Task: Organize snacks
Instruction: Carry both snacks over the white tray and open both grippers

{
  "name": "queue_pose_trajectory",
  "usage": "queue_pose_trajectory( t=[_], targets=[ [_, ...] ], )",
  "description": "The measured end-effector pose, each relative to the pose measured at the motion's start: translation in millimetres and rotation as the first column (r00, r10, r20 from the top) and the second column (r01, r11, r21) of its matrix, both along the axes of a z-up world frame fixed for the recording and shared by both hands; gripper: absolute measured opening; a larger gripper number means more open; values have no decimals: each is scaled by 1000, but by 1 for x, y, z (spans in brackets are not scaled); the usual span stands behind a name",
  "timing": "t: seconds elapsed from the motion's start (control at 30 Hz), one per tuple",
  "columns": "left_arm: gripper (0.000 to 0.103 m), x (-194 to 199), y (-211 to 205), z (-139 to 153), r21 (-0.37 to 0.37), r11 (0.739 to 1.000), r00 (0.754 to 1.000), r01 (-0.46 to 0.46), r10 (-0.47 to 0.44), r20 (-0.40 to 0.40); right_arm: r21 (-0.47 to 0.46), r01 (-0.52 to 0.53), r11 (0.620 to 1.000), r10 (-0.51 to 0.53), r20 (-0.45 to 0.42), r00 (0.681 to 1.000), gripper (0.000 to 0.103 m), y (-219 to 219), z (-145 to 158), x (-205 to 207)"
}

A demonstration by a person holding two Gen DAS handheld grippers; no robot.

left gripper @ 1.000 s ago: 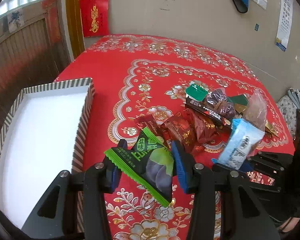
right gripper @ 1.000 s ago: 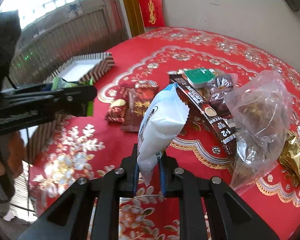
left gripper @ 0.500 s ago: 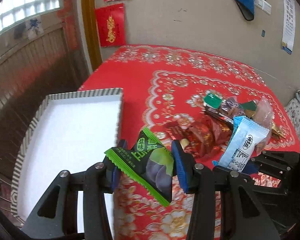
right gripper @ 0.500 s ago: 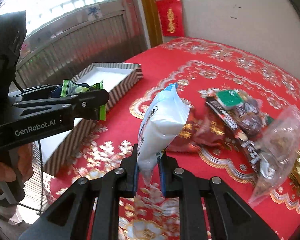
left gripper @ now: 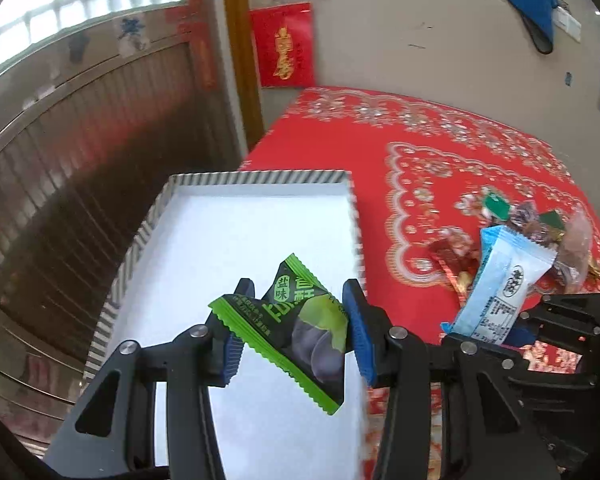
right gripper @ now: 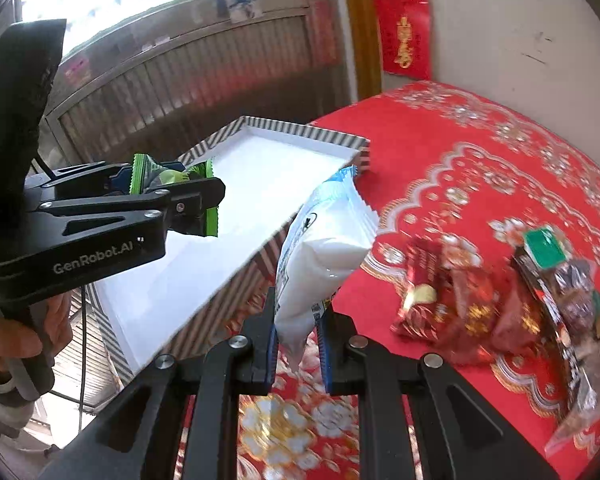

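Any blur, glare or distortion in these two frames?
Left wrist: fisheye bends the wall; window overexposed; green-and-black snack packet sharp. Right wrist: pile of red wrapped snacks motion-smeared; white-and-blue snack pouch crisp; white floor of the striped-rim box washed out.

The box (left gripper: 256,190) sits at the left edge of the table (left gripper: 440,128), its floor bare. The left gripper (left gripper: 292,332) hangs over the box's near end, a snack packet (left gripper: 296,320) pinched between its fingers and clear of the floor. Just to its right — over the tablecloth, beside the box's right wall — the right gripper (right gripper: 296,340) holds a pillow packet (right gripper: 320,256) upright. Farther right on the table lies the snack pile (right gripper: 500,296), well apart from the box.
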State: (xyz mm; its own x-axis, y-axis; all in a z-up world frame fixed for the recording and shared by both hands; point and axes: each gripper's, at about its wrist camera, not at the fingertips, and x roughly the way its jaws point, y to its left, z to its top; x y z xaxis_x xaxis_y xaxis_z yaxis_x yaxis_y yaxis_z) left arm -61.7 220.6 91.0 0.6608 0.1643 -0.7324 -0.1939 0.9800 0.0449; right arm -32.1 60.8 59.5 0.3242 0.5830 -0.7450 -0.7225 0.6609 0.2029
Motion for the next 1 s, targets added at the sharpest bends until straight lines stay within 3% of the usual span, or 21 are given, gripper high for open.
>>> queue_pose_trajectory(
  t=[0.27,0.5,1.0],
  targets=[
    [47,15,37,-5,12,999,999,-34,34,-38,-15,-43,999,43,-11,999,16,38,3,7],
    [47,53,73,-13,-11,998,991,-58,56,-125,-15,-70,997,69,-66,995,17,75,7,32],
    [47,126,126,-54,-52,986,959,-158,141,-245,-71,-84,994,67,-211,975,18,136,-33,99]
  ],
)
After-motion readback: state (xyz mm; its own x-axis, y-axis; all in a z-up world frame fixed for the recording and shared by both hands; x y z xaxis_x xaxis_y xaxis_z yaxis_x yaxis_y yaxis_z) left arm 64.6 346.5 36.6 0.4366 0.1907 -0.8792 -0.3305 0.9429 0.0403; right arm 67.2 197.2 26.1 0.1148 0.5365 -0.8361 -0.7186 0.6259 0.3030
